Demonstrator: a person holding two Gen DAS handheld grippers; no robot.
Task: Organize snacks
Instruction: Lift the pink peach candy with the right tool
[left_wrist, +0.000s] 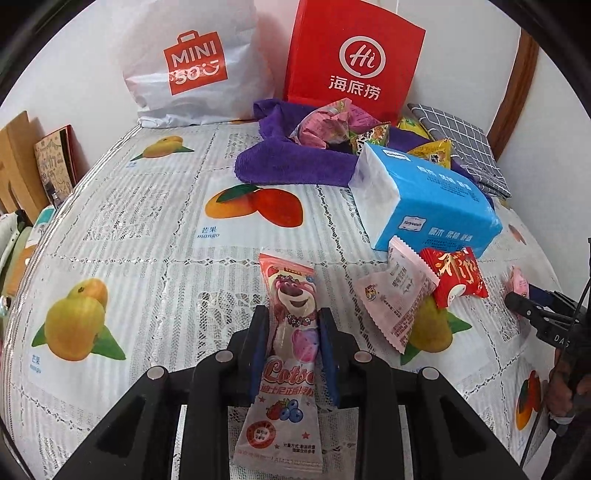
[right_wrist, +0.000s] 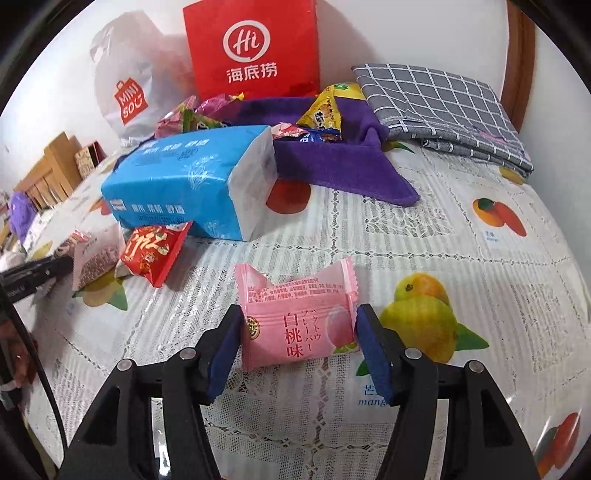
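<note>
My left gripper (left_wrist: 292, 315) is shut on a long pink Lotso bear snack packet (left_wrist: 291, 325), which lies along the fingers above the tablecloth. My right gripper (right_wrist: 297, 314) has its jaws around a pink peach-flavour snack packet (right_wrist: 295, 325), with both pads against its ends. A red snack packet (left_wrist: 456, 277) and a pale pink packet (left_wrist: 395, 299) lie beside a blue tissue pack (left_wrist: 428, 199). Several more snacks (left_wrist: 332, 125) sit on a purple towel (left_wrist: 295, 162) at the back. The right gripper also shows at the right edge of the left wrist view (left_wrist: 517, 301).
A red Haidilao paper bag (left_wrist: 354, 55) and a white Miniso bag (left_wrist: 192, 62) stand against the wall. A grey checked cloth (right_wrist: 443, 107) lies folded at the back right. The fruit-print tablecloth (left_wrist: 147, 229) covers the table. Wooden items (left_wrist: 22, 162) stand at the left.
</note>
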